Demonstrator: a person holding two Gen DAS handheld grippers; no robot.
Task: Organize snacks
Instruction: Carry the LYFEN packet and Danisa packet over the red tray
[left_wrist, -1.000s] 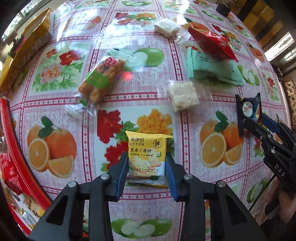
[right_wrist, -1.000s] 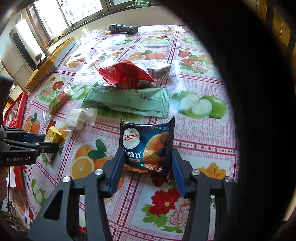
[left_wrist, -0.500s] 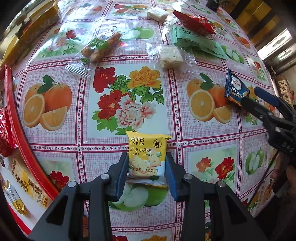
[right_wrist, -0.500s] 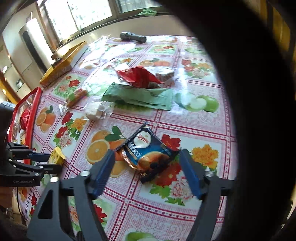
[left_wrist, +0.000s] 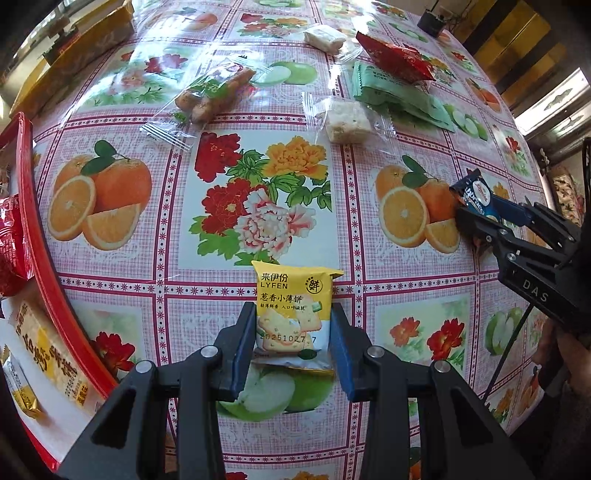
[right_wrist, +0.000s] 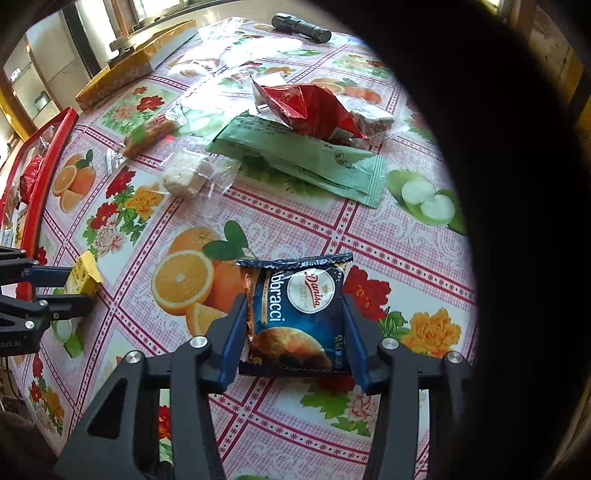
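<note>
Fruit-and-flower oilcloth covers the table (left_wrist: 424, 295) beneath both my claws. My left gripper (left_wrist: 291, 332) is clamped on the yellow cracker packet (left_wrist: 290, 314), lifted clear of the cloth near the red tray (left_wrist: 48, 273) at the left edge, which already holds several packets. A second ago this packet hung over the middle of the table; the tray now shows much closer. My right gripper (right_wrist: 295, 332) has just been closing: half a second ago its jaws stood wide around the blue biscuit packet (right_wrist: 299, 317) lying flat, and now the pads press its sides. So both snacks look ready for the tray. Farther out lie a clear-wrapped white cake (left_wrist: 347, 120), a green packet (left_wrist: 399, 92), a red packet (left_wrist: 395, 61) and a wrapped fried snack (left_wrist: 212, 94), not yet sorted.
</note>
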